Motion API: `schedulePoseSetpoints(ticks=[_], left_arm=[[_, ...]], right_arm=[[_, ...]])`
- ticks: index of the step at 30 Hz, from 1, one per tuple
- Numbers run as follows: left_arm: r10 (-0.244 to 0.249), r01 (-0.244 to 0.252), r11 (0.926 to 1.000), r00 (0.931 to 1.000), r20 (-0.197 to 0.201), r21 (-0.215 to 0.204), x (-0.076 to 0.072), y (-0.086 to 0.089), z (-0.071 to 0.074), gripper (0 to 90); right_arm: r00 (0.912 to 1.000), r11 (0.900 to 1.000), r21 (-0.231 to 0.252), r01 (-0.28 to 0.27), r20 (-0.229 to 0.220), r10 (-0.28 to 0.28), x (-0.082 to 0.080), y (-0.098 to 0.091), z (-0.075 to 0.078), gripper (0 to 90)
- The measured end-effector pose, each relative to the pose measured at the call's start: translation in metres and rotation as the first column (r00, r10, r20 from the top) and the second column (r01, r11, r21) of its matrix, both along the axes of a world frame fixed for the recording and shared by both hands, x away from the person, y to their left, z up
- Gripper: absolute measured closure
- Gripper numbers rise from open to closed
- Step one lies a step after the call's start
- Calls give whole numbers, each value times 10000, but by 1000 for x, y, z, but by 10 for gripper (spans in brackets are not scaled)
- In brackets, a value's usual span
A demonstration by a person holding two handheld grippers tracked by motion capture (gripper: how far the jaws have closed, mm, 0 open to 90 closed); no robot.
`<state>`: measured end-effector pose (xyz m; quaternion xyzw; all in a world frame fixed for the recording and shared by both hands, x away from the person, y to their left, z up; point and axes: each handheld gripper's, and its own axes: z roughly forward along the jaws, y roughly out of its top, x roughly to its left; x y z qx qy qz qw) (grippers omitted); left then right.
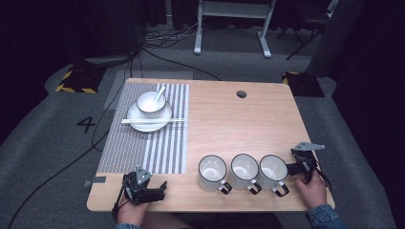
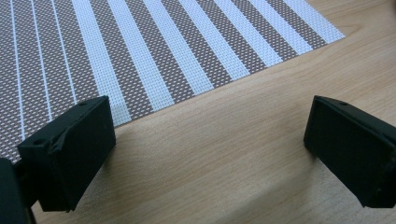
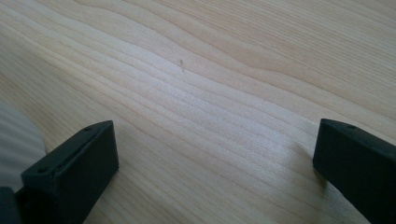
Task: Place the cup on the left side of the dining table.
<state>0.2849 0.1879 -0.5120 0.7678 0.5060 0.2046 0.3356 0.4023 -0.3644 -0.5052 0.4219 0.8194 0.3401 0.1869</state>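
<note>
Left gripper [image 1: 160, 190] sits at the near-left table edge, held by the left hand [image 1: 130, 210], jaws spread wide with nothing between them; in the left gripper view it [image 2: 210, 140] looks over bare wood toward the corner of the striped placemat [image 2: 163, 51]. Probably parked, out of the way of the work on the right.

Right gripper [image 1: 292, 167] rests near the right edge in the right hand [image 1: 313, 188], jaws also spread and empty; the right gripper view [image 3: 215, 154] has bare table [image 3: 210, 70] between them and a pale curved blur at far left, likely a mug's side, can't confirm.

Just beside that gripper stands the right mug [image 1: 273, 171], last in a row with the middle mug [image 1: 244, 171] and left mug [image 1: 212, 171], all upright near the front edge, handles turned toward the person, likely so they are easy to pinch. Right mug looks like the next pick.

Farther back on the placemat [image 1: 143, 143]: plate [image 1: 149, 119] carrying a bowl [image 1: 151, 102] with a spoon [image 1: 158, 93], chopsticks [image 1: 153, 121] laid across the plate. That setting looks finished; a mug probably goes beside it.
</note>
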Motion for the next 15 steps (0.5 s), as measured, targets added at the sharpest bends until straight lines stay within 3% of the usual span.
schedulePoseSetpoints(ticks=[9,15], left_arm=[[50,-50,10000,10000,-13,8,1,-1,0,21],[-174,175,9998,9998,-131,45,-1,-1,1,21]], right_arm=[[10000,10000,-1,0,-2,0,0,0,0,2],[10000,10000,-4,-4,1,4,0,0,0,2]])
